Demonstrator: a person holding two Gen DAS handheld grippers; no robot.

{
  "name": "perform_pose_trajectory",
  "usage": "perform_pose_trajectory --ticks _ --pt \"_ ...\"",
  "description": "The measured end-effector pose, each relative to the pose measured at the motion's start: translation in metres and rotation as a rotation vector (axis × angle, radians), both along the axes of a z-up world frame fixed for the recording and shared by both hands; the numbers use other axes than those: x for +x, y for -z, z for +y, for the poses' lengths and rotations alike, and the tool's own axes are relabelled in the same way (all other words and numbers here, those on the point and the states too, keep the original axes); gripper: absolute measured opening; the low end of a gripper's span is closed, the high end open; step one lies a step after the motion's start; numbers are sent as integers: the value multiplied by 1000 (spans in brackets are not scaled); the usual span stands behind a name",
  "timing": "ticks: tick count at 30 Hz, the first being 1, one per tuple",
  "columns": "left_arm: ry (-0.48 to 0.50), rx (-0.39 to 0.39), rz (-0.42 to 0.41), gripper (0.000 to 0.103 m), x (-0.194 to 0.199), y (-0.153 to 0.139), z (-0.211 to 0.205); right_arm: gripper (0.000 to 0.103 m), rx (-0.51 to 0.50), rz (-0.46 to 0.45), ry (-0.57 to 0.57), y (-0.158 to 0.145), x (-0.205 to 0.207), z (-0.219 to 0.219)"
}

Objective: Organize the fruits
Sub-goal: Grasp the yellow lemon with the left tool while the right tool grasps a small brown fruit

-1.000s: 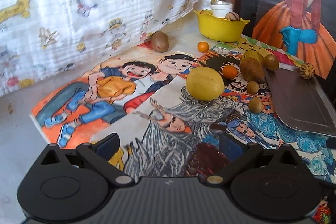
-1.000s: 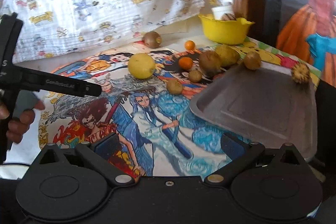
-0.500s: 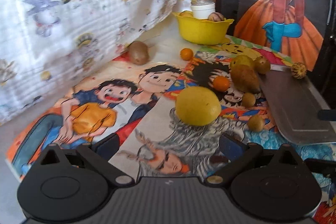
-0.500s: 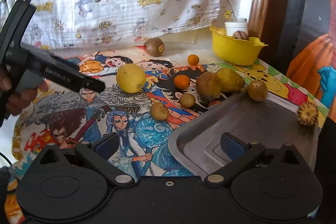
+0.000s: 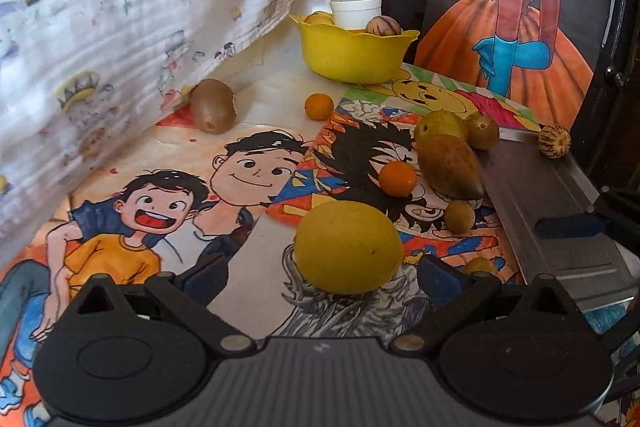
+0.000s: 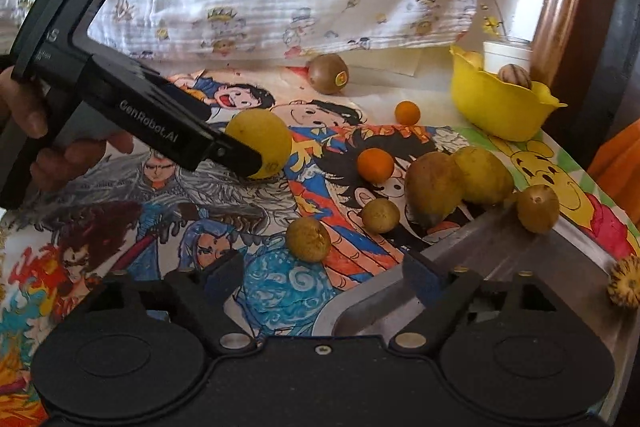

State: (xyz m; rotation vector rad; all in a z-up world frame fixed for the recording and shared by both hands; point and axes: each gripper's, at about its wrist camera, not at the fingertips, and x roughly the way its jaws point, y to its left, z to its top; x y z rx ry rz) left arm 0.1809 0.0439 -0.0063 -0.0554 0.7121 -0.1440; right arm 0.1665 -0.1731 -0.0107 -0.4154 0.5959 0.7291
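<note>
Since 1 s ago we've pushed the left gripper (image 5: 320,267) fwd: its jaws, spread wide, now flank the big yellow fruit (image 5: 348,247), not yet pinching. The right gripper (image 6: 324,275) has come in over the tray (image 5: 560,211) corner, jaws also spread, holding nothing. So the grab looks imminent; nothing sorted yet. The yellow fruit sits left of the tray. Count, w/ tray as ref: 2 oranges (image 6: 375,165), 1 kiwi (image 6: 328,73), approx 5 brownish fruits by its far edge, 1 bowl (image 5: 352,55) beyond.

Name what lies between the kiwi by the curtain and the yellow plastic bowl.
A small orange fruit lies on the bare tabletop between the brown kiwi and the yellow plastic bowl, touching neither; the left wrist view shows it.
</note>
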Motion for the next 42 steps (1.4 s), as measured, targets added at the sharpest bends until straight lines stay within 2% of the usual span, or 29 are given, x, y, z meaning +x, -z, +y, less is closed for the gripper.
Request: perform_pose_trajectory --ticks 10,16,28,33,42 --pt "-26 -104 10 102 11 6 4 64 6 11 -28 7 11 11" --pt "-31 -111 22 92 16 9 4 54 38 41 -27 9 18 13" --pt "-5 -123 21 79 19 12 1 38 82 87 -34 11 24 14" --pt "18 -149 28 67 22 12 -1 36 91 91 -27 12 24 13" --pt "14 -128 23 66 21 13 -5 31 107 93 -19 13 23 11"
